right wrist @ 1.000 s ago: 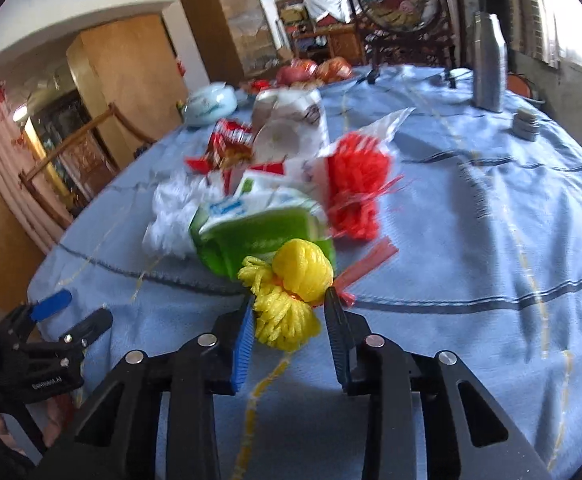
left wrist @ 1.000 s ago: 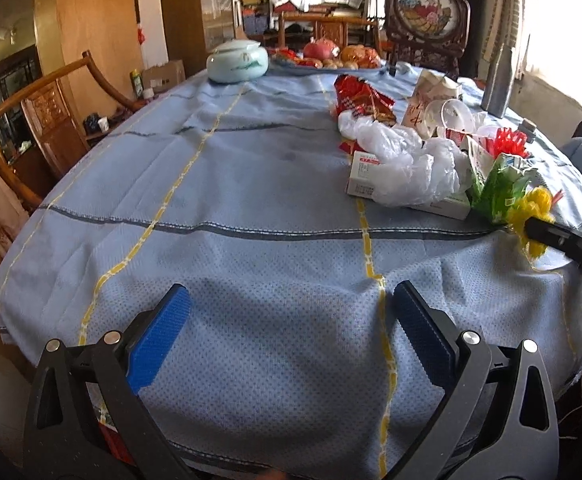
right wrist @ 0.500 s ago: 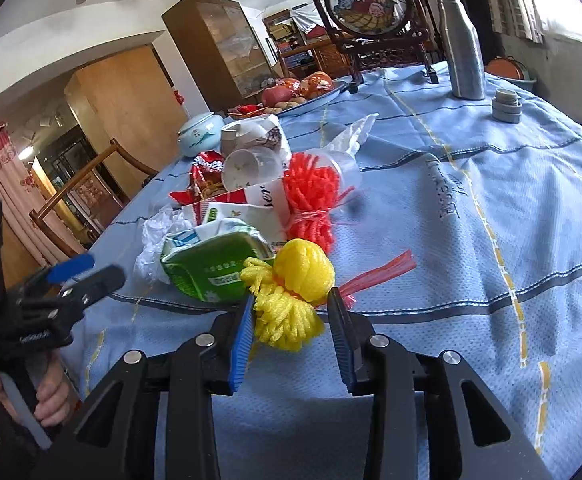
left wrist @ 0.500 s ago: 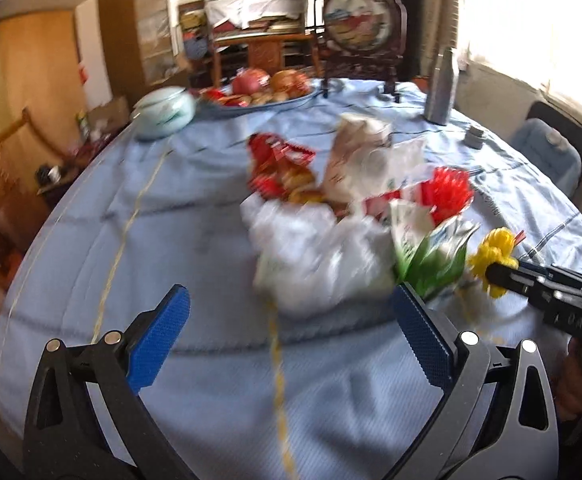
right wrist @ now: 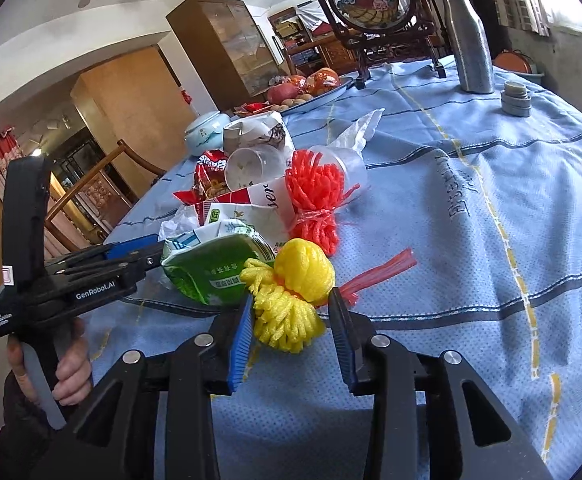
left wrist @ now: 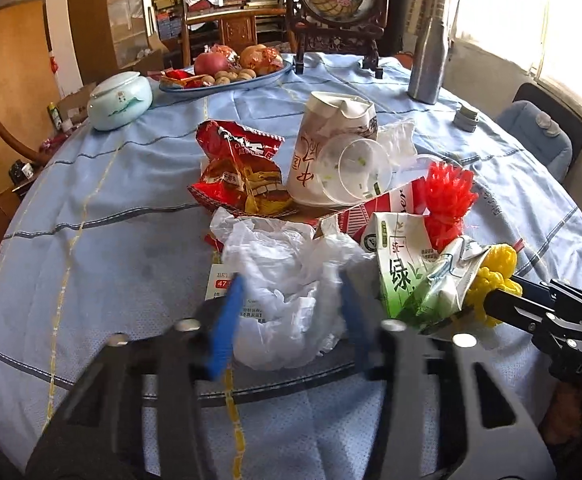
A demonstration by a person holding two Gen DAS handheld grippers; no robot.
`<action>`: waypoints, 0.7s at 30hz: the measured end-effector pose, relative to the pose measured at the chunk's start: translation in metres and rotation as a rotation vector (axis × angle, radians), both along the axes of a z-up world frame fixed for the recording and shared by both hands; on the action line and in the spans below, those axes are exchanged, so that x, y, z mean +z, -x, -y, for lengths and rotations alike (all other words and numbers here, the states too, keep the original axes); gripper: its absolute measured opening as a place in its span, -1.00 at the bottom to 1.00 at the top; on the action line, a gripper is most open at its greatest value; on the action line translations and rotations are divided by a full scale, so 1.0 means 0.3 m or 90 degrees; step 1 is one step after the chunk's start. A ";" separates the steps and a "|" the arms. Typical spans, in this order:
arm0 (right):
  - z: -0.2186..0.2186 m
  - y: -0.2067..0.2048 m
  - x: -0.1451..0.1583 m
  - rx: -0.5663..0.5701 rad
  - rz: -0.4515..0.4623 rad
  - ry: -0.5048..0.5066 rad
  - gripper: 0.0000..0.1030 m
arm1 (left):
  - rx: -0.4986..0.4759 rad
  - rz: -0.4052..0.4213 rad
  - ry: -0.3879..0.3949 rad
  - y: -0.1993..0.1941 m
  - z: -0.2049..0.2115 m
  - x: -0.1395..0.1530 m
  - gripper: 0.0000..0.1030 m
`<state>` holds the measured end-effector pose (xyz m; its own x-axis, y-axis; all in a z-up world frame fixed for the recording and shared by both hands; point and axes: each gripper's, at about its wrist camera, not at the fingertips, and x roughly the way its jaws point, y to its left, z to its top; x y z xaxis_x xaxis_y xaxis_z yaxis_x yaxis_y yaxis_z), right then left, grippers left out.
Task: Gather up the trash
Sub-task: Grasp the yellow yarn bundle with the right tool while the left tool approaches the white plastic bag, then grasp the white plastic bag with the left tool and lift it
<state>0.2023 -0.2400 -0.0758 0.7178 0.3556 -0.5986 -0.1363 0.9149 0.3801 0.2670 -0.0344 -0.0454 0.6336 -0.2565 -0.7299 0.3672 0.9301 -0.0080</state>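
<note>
Table first, round, under blue cloth, with the trash all drawn into one heap around a green carton near the close edge, likely so that both grippers can reach it without a stretch. Behind the carton, well apart: fruit plate, lidded jar and steel bottle, none of them trash and best left alone.

Next in size, left gripper, held by a hand and tipped down at the heap just left of the carton. Jaws just now closing, with a white bag between them; blue pads seemingly pressed into its crumpled sides, though blurred. Soft, loose film, so probably gathered low to catch a fold rather than thin air.

Right gripper on the carton's other side, level with the cloth, fingers clamped on a yellow net and standing only partly together because of the springy wad between them. Net resting on the cloth, touching the carton.

Behind the carton, smaller pieces waiting: red packet, paper cup with a clear cup lying against it, red net. No bin in view.

Judged early in the job: two pieces gripped, nothing lifted clear. Main risk, dragging the carton along with either piece.
</note>
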 end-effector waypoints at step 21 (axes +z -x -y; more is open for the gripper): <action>-0.077 0.178 0.163 0.024 0.096 0.020 -0.35 | 0.083 0.071 0.152 0.305 -0.289 0.206 0.88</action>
<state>0.1489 -0.2169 -0.0270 0.7864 0.3676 -0.4964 -0.2247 0.9188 0.3246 0.1754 0.0522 0.0164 0.7454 -0.3241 -0.5825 0.2560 0.9460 -0.1989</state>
